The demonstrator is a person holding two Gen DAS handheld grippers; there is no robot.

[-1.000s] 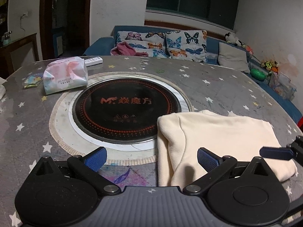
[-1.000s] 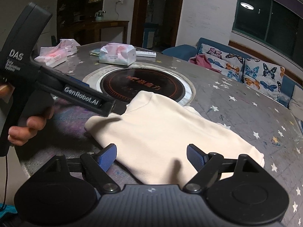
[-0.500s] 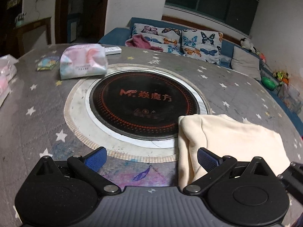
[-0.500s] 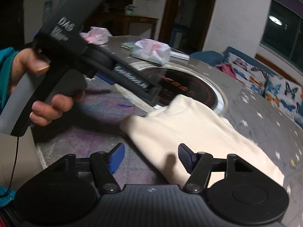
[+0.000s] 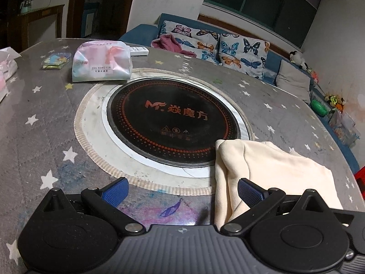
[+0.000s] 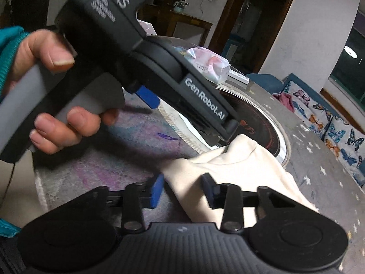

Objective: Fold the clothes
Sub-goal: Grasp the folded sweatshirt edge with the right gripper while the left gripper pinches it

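Note:
A cream garment (image 5: 269, 169) lies folded on the grey star-patterned table, its far corner over the edge of the black round cooktop (image 5: 173, 121). My left gripper (image 5: 182, 193) is open above the table's near edge, its right finger over the garment's left edge. In the right wrist view my right gripper (image 6: 182, 189) has its jaws partly closed around the garment's near corner (image 6: 228, 173); whether the pads touch the cloth is unclear. The left gripper's body (image 6: 136, 68), held by a hand, fills the upper left there.
A tissue pack (image 5: 102, 61) and a white remote (image 5: 139, 50) lie beyond the cooktop. Small packets (image 5: 56, 60) and another pack (image 5: 6, 68) lie at far left. A blue sofa with butterfly cushions (image 5: 228, 48) stands behind the table.
My right gripper has moved in low onto the garment's near corner and its jaws have narrowed. My left gripper has shifted left and back, so the garment sits further right in its view.

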